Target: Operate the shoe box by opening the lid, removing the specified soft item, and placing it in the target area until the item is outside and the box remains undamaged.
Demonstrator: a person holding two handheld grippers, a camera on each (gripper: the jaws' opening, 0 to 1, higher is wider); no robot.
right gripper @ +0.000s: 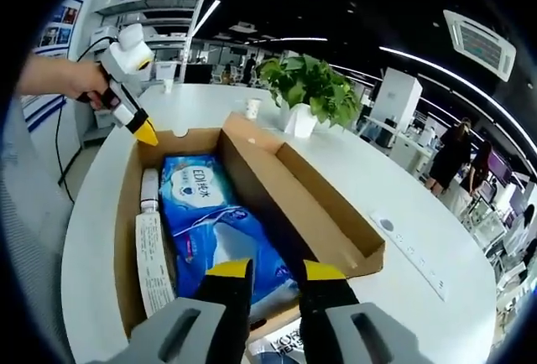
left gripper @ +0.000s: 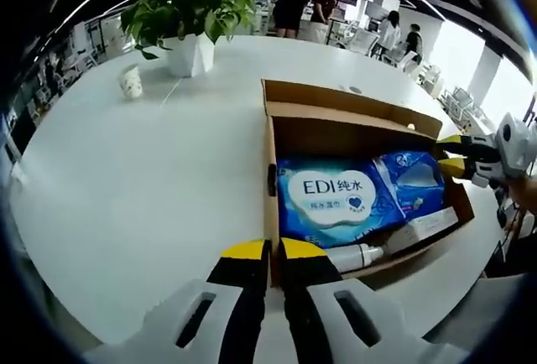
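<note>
The shoe box (left gripper: 352, 129) sits at the centre-right of the left gripper view on the white desk (left gripper: 126, 179), its lid already swung open. Inside lies the blue wet-wipes pack (left gripper: 336, 200), the soft item, with a second blue pack (left gripper: 411, 179) beside it and a white tube (left gripper: 357, 257) along the near wall. The left tool (left gripper: 275, 251) is closed narrow on the box's near corner edge, steadying it. The right tool (right gripper: 275, 270), narrowly parted and empty, hovers over the packs. Opening seems finished; next the right tool should descend and pinch the pack. A potted plant (left gripper: 189, 12) stands upper left.
</note>
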